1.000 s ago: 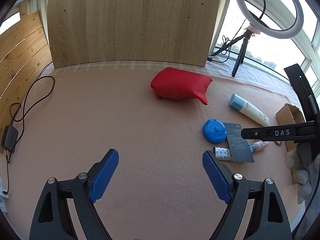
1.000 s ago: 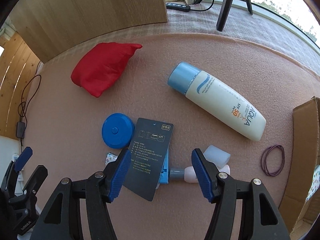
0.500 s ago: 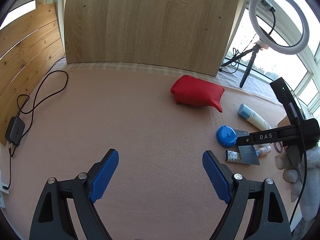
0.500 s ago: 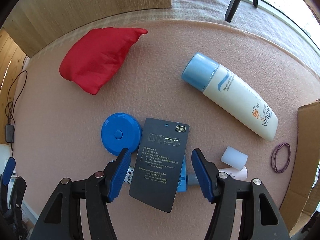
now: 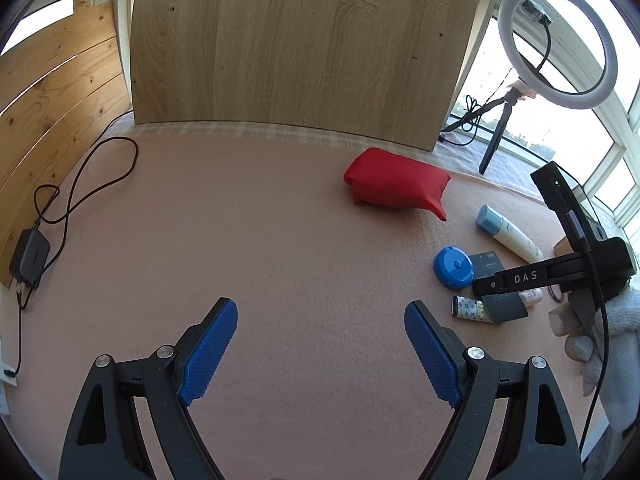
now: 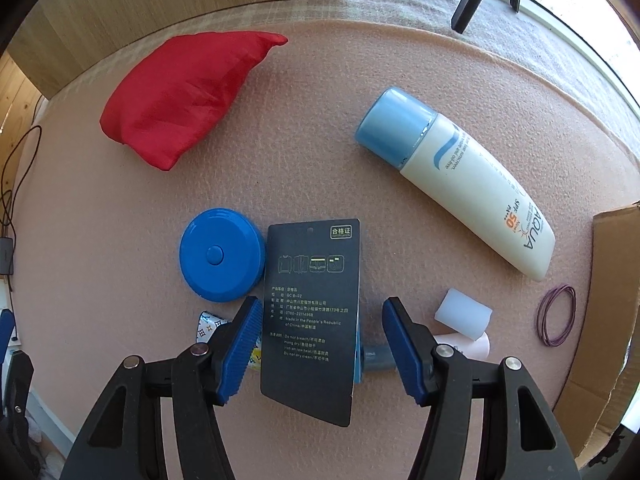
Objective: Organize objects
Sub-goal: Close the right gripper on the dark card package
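Observation:
My right gripper (image 6: 322,312) is open, its blue pads either side of a dark card tag (image 6: 312,312) that lies over a small bottle (image 6: 376,356). Beside the tag sit a blue round case (image 6: 222,254), a patterned tube (image 6: 208,326), a white cap (image 6: 462,314) and a purple hair tie (image 6: 556,314). A sunscreen bottle (image 6: 456,180) and a red cloth pouch (image 6: 180,96) lie farther off. My left gripper (image 5: 320,326) stands open over bare pink mat, well left of the same cluster (image 5: 454,268). The right gripper's body (image 5: 560,272) shows there, held by a gloved hand.
A cardboard box (image 6: 616,280) stands at the right edge. A wooden panel (image 5: 300,48) backs the mat. A ring light on a tripod (image 5: 556,48) stands at the far right by the window. A charger and cable (image 5: 32,256) lie at the left.
The right gripper has moved forward and down over the dark tag, which now fills more of its view. The left gripper has drawn back and up, so the objects look smaller.

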Action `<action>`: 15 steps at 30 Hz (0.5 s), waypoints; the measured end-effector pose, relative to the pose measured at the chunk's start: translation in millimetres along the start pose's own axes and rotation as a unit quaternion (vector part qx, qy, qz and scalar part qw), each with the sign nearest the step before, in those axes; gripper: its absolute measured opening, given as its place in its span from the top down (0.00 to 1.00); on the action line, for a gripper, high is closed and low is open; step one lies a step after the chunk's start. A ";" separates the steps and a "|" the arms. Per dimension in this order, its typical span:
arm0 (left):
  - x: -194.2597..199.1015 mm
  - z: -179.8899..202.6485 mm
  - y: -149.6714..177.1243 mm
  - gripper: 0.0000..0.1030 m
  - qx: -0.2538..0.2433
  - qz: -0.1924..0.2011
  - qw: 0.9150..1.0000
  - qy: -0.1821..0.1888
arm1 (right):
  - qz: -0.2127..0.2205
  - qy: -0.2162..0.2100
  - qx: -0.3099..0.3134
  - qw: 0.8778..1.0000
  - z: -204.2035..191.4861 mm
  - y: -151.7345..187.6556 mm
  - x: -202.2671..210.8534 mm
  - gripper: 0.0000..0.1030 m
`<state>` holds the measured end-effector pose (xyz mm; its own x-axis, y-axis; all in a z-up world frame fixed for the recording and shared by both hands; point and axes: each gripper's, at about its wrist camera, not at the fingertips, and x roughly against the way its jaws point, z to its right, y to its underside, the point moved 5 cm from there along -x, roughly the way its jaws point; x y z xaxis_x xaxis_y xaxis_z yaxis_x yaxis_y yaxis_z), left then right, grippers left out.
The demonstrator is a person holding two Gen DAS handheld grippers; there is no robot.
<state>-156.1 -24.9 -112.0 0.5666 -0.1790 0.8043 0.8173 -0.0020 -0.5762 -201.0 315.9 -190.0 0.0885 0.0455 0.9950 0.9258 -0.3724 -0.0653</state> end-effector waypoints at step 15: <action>-2.0 14.4 3.5 0.15 -0.007 -0.002 1.000 0.002 | 0.013 -0.006 -0.002 1.000 20.6 4.9 16.8 0.54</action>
<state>-152.8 -10.4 -113.5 0.5630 -0.1838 0.8058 0.8179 -0.0158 -0.5751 -187.3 333.9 -175.1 0.1176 0.0466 0.9920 0.9216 -0.3773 -0.0915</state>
